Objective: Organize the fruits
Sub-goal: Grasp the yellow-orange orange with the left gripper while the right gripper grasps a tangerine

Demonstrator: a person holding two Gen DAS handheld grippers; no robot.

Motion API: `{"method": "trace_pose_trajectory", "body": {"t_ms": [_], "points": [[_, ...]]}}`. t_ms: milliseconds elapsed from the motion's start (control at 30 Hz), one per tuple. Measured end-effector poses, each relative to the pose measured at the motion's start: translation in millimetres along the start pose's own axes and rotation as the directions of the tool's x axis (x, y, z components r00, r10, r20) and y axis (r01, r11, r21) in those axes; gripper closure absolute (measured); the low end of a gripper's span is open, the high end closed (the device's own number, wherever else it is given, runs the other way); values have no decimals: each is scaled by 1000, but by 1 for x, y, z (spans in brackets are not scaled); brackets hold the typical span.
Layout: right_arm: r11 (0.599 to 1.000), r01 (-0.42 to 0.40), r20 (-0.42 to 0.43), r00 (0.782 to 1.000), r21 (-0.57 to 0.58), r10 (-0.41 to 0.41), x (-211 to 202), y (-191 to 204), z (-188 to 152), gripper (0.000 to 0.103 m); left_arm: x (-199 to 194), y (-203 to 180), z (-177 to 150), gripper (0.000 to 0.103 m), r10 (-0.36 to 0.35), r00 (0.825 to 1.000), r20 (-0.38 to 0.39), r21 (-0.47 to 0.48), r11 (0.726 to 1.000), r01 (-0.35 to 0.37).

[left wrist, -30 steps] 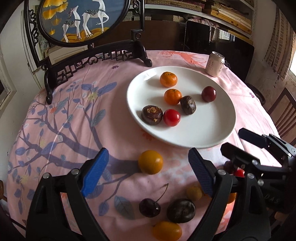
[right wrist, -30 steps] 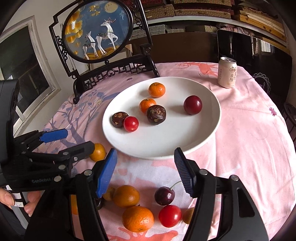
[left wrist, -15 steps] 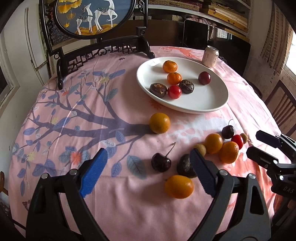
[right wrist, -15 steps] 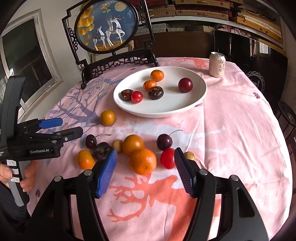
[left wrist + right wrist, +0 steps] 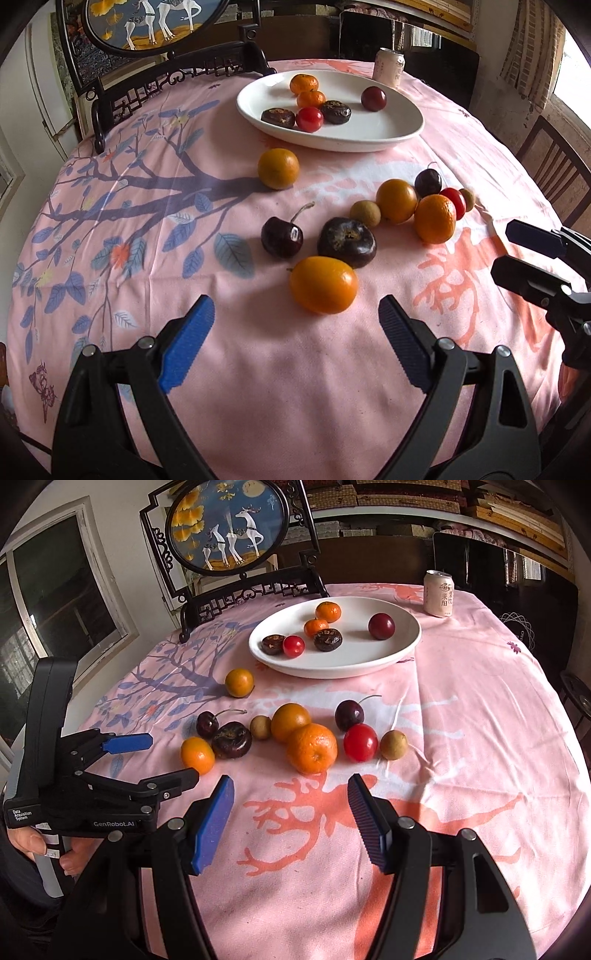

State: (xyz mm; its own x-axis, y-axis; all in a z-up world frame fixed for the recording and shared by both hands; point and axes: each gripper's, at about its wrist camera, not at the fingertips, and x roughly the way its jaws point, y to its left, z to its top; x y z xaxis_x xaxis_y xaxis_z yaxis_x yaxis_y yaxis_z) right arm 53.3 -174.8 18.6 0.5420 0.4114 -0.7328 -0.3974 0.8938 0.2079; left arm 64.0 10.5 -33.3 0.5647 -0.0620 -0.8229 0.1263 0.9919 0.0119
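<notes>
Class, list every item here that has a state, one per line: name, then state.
left claw: open, empty
right claw: open, empty
white plate: upright, holding six fruits
drink can: upright on the tablecloth
round deer screen: upright in its stand

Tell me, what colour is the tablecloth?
The tablecloth is pink with blue branches and coral deer prints, clearest in the right wrist view.

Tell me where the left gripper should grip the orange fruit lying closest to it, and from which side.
Grip the nearest orange fruit across its short middle, coming in from the near side where the open left gripper already faces it. It lies oval, long axis sideways, so turning the fingers would likely help. The dark wrinkled fruit crowds its far side.
</notes>
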Motion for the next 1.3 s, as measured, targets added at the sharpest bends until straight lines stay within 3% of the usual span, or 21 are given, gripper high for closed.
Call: {"method": "trace_pose_trajectory", "body": {"t_ms": [200, 267, 333, 367, 633, 967, 1167, 1200, 1233, 1300], "points": [[1000, -10, -20, 1000, 4, 10, 0, -5, -8, 39, 17, -4, -1, 16, -33, 998, -47, -21, 999, 32], [1000, -12, -24, 1000, 1, 12, 1, -5, -9, 39, 22, -7, -1, 33, -29, 998, -56, -12, 1000, 28], [1000, -13, -29, 1000, -5, 12, 1, -5, -9, 39, 20, -8, 1, 62, -18, 999, -31, -5, 1000, 18], [1000, -15, -30, 999, -6, 14, 1, -4, -9, 39, 19, -7, 3, 63, -23, 999, -31, -11, 1000, 23], [999, -13, -51, 999, -36, 11, 11, 2, -2, 39, 5, -1, 6, 64, -32, 999, -7, -45, 998, 32], [994, 64, -146, 986, -86, -76, 54, 6, 13, 39, 1, 11, 3, 64, -72, 997, 1, -72, 995, 72], [991, 100, -139, 984, -89, -112, 74, 2, 25, 40, -1, 17, 3, 64, -82, 997, 6, -78, 994, 83], [990, 109, -131, 984, -88, -120, 75, 1, 27, 44, -1, 18, 2, 64, -82, 997, 6, -80, 993, 82], [990, 112, -129, 984, -83, -122, 76, 0, 28, 58, -2, 19, 2, 64, -81, 997, 6, -85, 993, 81], [993, 101, -142, 984, -54, -108, 79, -5, 30, 61, -2, 22, 2, 64, -79, 997, 6, -92, 993, 79]]}}
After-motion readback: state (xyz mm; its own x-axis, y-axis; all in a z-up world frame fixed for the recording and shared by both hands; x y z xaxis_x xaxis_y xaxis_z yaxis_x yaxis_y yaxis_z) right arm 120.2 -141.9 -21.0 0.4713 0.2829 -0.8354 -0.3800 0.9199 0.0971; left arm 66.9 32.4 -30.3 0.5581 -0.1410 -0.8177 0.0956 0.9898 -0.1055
